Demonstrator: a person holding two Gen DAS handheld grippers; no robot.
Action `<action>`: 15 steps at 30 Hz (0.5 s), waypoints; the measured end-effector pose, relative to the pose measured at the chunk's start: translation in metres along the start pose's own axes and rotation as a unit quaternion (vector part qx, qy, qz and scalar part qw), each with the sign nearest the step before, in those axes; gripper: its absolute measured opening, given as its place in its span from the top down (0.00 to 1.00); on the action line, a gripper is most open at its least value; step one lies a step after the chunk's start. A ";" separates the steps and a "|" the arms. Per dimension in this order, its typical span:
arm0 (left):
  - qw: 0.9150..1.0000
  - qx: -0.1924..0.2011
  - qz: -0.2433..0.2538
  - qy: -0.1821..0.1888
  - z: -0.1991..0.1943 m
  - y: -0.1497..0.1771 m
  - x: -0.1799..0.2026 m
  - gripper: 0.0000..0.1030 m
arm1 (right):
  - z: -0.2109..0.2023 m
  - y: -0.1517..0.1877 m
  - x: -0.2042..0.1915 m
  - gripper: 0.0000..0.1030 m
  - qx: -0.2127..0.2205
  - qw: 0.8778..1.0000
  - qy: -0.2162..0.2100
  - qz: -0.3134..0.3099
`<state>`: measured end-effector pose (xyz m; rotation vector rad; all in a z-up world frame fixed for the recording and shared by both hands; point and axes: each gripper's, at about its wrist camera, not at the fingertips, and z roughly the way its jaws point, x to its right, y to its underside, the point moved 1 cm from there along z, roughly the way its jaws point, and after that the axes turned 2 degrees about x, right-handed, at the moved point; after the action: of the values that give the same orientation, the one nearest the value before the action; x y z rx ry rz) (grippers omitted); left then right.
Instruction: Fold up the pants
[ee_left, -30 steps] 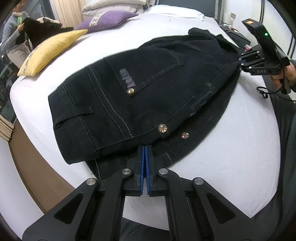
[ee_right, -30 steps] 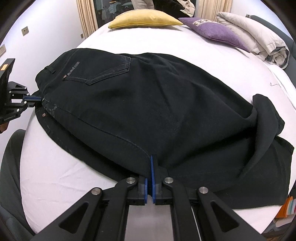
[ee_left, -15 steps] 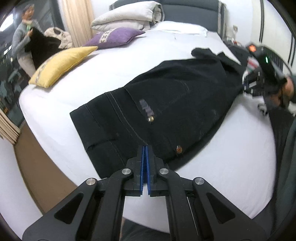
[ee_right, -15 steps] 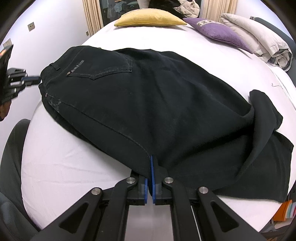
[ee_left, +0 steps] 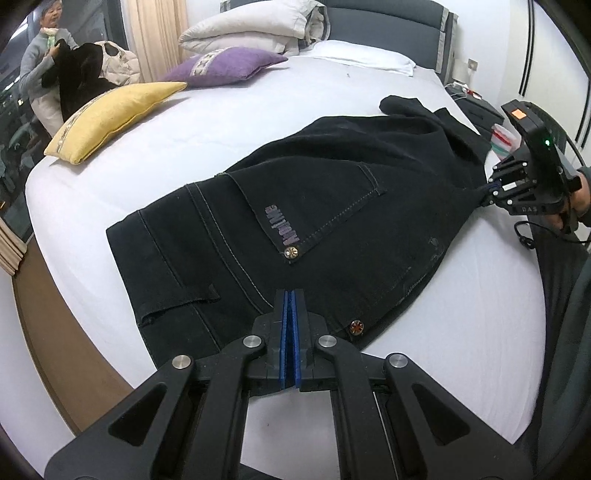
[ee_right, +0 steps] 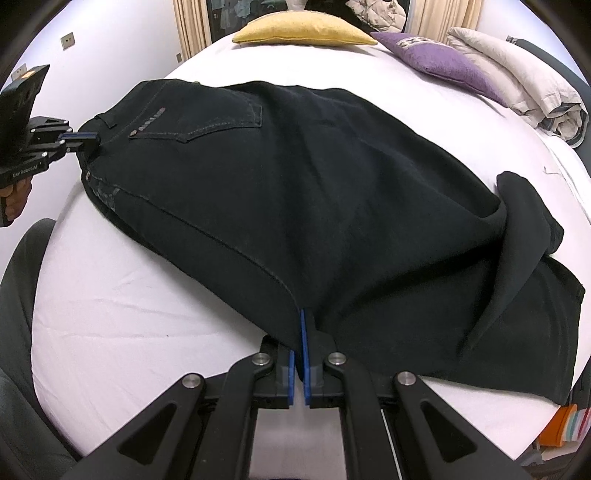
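Note:
Black denim pants (ee_left: 332, 206) lie folded lengthwise on the white bed (ee_left: 207, 133), back pocket up. They also fill the right wrist view (ee_right: 314, 192), with one leg end flopped back at the far right. My left gripper (ee_left: 290, 295) is shut on the waistband edge near the pocket rivets; it shows in the right wrist view (ee_right: 86, 142) at the far left. My right gripper (ee_right: 302, 317) is shut on the near seam edge of the legs; it shows in the left wrist view (ee_left: 489, 192) at the right.
A yellow pillow (ee_left: 110, 114), a purple pillow (ee_left: 225, 66) and a rolled duvet (ee_left: 255, 29) lie on the far side of the bed. A person (ee_left: 40, 62) stands at the far left. A nightstand with small items (ee_left: 476, 103) is beyond the bed's right corner.
Both grippers have kept their hold and carried the pants' near edge across, so the upper layer now lies squarer over the lower one. The left gripper's view has shifted towards the headboard.

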<state>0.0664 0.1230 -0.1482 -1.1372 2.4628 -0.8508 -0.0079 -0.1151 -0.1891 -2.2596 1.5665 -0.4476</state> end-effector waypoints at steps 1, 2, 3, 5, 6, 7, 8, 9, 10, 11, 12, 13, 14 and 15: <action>1.000 0.004 -0.001 0.000 -0.001 -0.001 0.000 0.99 | 0.000 0.002 -0.001 0.97 0.000 1.000 0.000 -0.001; 1.000 0.008 -0.003 -0.003 0.001 -0.003 0.000 0.99 | 0.000 0.003 -0.001 0.97 0.000 1.000 0.001 -0.002; 1.000 0.008 -0.005 -0.005 0.003 -0.004 -0.001 0.99 | 0.002 0.004 -0.001 0.97 0.001 1.000 0.002 -0.001; 1.000 -0.005 -0.013 -0.011 0.013 -0.004 -0.003 0.99 | 0.006 0.004 -0.003 0.97 0.002 1.000 0.010 -0.006; 0.999 -0.030 -0.018 -0.014 0.025 0.000 -0.005 0.99 | 0.007 0.004 -0.006 0.97 0.003 1.000 0.016 -0.013; 0.999 -0.042 -0.018 -0.012 0.032 0.003 -0.005 0.99 | 0.008 0.004 -0.009 0.97 0.005 1.000 0.022 -0.020; 0.999 -0.046 -0.016 -0.010 0.038 0.009 -0.005 0.99 | 0.008 0.004 -0.010 0.97 0.007 0.999 0.025 -0.024; 0.999 -0.044 -0.016 -0.011 0.038 0.010 -0.004 0.99 | 0.007 0.004 -0.009 0.97 0.009 0.999 0.025 -0.024; 0.999 -0.045 -0.016 -0.011 0.038 0.011 -0.003 0.99 | 0.007 0.003 -0.010 0.96 0.010 0.999 0.025 -0.024; 0.999 -0.050 -0.015 -0.013 0.038 0.011 -0.002 0.99 | 0.006 0.003 -0.010 0.94 0.008 0.999 0.022 -0.026; 0.998 -0.055 -0.006 -0.018 0.038 0.012 0.002 0.99 | 0.005 0.001 -0.012 0.91 0.005 0.999 0.018 -0.028; 0.998 -0.058 -0.001 -0.021 0.038 0.013 0.003 0.99 | 0.002 0.001 -0.013 0.86 0.004 1.000 0.012 -0.027; 0.998 -0.062 0.002 -0.024 0.038 0.014 0.006 0.99 | 0.000 0.000 -0.013 0.80 0.004 1.000 0.000 -0.022; 0.998 -0.062 0.000 -0.024 0.037 0.015 0.006 0.99 | -0.005 -0.003 -0.012 0.64 0.007 1.000 -0.018 -0.014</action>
<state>0.0714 0.1118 -0.1868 -1.1845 2.5055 -0.6714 -0.0115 -0.1036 -0.1842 -2.2686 1.5106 -0.4228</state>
